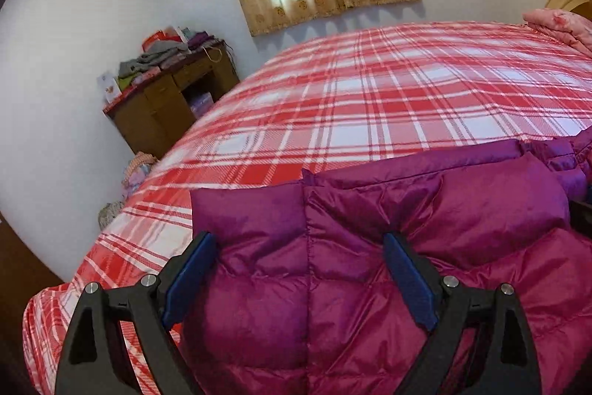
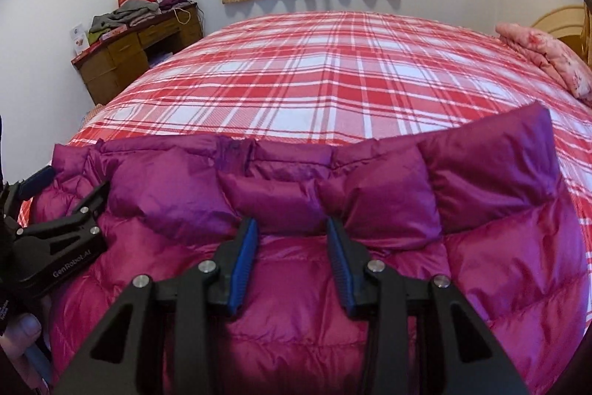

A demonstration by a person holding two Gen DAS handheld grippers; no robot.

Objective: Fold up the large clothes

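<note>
Fingers (image 1: 405,278) of the left gripper (image 1: 299,278) stand spread wide over the magenta down jacket (image 1: 333,284) at the bed's (image 1: 370,80) near left edge, pinching nothing; they should close on a full quilted fold. From the right wrist, the right gripper (image 2: 292,260), angled down, has narrowed onto the jacket's middle panel, though a firm pinch cannot be told.

A plaid-sheeted bed (image 2: 296,76) carries a magenta down jacket (image 2: 333,284) and pink quilt (image 2: 547,54).

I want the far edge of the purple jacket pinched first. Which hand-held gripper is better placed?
Right, probably. The right hand-held gripper sits narrowed around a puffed ridge of the purple jacket near that edge, while the left hand-held gripper spans wide open over flatter quilting.
</note>
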